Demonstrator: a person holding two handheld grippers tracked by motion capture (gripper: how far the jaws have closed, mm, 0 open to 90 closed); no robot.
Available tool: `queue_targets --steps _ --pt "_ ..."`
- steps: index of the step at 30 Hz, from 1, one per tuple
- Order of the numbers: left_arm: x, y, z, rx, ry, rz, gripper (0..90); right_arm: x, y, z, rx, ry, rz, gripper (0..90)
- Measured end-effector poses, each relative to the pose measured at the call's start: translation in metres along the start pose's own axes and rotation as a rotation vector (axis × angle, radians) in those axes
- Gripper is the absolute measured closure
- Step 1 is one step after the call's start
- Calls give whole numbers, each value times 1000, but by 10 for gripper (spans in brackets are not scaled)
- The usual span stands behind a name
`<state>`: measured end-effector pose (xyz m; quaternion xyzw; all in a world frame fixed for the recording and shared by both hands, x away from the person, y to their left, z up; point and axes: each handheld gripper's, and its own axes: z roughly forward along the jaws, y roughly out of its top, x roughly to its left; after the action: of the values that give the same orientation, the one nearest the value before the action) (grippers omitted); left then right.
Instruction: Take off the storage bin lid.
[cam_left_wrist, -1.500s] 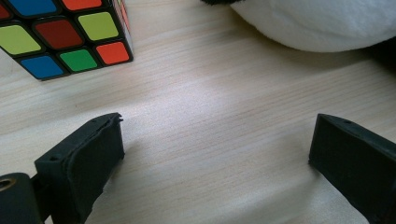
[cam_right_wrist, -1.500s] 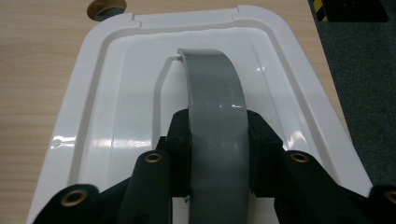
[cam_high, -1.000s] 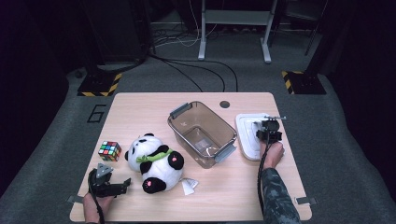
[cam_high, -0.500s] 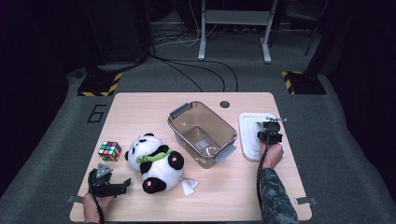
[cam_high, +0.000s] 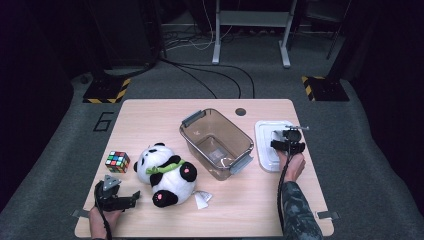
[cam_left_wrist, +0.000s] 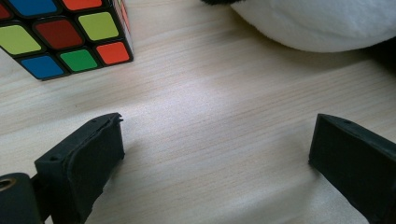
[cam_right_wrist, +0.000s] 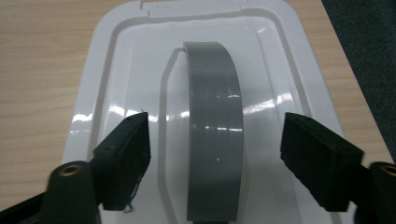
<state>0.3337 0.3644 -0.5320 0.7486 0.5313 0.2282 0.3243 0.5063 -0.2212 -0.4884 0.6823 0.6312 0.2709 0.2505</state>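
My right gripper (cam_right_wrist: 217, 122) hovers over a white box lid (cam_right_wrist: 116, 93) at the table's right side. Its jaws have just been opening and now stand apart on either side of the lid's grey arched handle (cam_right_wrist: 215, 154), not touching it. In the high view the right gripper (cam_high: 283, 137) sits above the lid (cam_high: 266, 131). My left gripper (cam_high: 131, 198) rests open near the front left corner, with bare wood between its jaws (cam_left_wrist: 219, 126). A colour cube (cam_left_wrist: 60, 32) and a plush panda (cam_left_wrist: 317, 23) lie just ahead of it.
A clear plastic bin (cam_high: 235, 126) with grey clip handles stands at the table's middle, between the panda (cam_high: 162, 172) and the lid. The cube (cam_high: 117, 161) lies left of the panda. A white tag (cam_high: 201, 200) lies by the panda's feet. A cable hole (cam_high: 240, 111) marks the far edge.
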Motion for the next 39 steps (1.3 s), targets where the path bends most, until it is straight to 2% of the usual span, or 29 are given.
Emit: queue_targets --steps 5,12,21,28,31,39 --pt "0 0 0 0 0 -1 30 2 -4 -15 -6 69 -45 135" --pt "0 0 0 0 1 -1 30 1 -13 -36 -16 139 -97 53" --pt "0 0 0 0 1 -2 31 -2 -40 -60 -33 213 -107 0" --pt "0 0 0 -3 1 -3 34 1 -70 -69 -45 241 -118 0" --pt "0 0 0 -3 2 -5 36 6 -84 -72 -50 230 -147 0" --pt "0 0 -2 10 -7 4 39 8 -118 -74 -74 229 -151 0"
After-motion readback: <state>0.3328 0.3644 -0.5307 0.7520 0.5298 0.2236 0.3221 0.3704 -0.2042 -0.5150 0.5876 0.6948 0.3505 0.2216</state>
